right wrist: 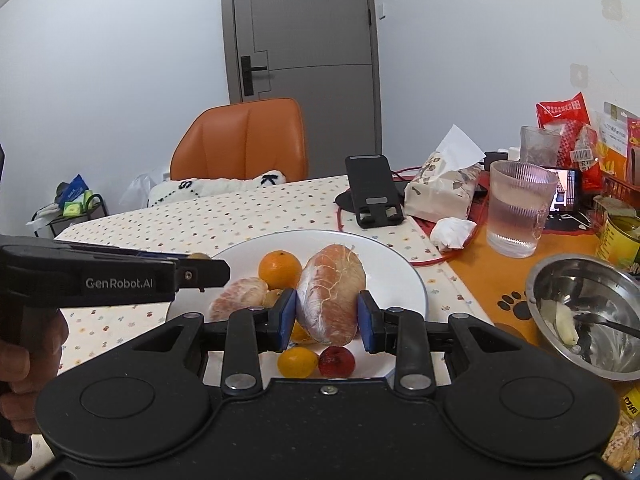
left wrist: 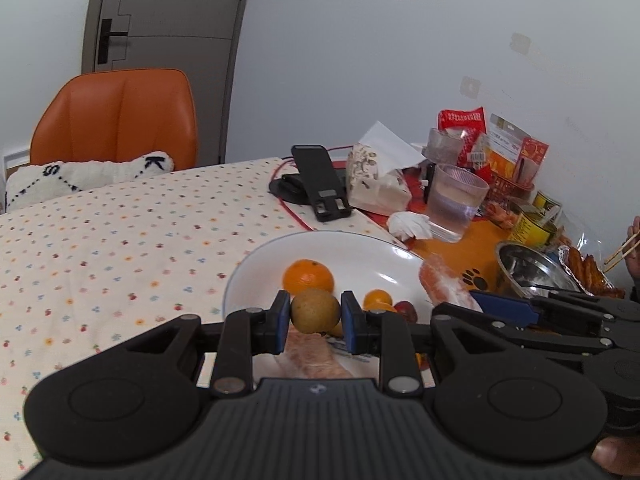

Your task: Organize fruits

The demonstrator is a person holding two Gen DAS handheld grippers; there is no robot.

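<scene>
Blue-padded fingers of the left gripper pinch a small round brownish-yellow fruit from both sides, holding it level over the near edge of the wide white ceramic plate. In the right wrist view this gripper reaches in horizontally from the left, gripped by a hand at the frame's edge. The right gripper points forward over the same plate, its blue pads clamped on a large peeled pink pomelo segment that stands nearly upright between them.

Just below that segment, at the plate's near rim, lie 1 small yellow-orange kumquat and 1 small dark red fruit, side by side. A second peeled pomelo piece rests on the plate's left side, and 1 round orange tangerine sits behind it near the middle.

To the right of the plate, a shiny steel bowl with a spoon stands on an orange mat with paw prints. Farther back are a ribbed clear glass of water, a crumpled white tissue, a patterned tissue pack and a black folding phone stand, all on the dotted cream tablecloth. Beyond the table stand an orange padded chair and a grey door.
</scene>
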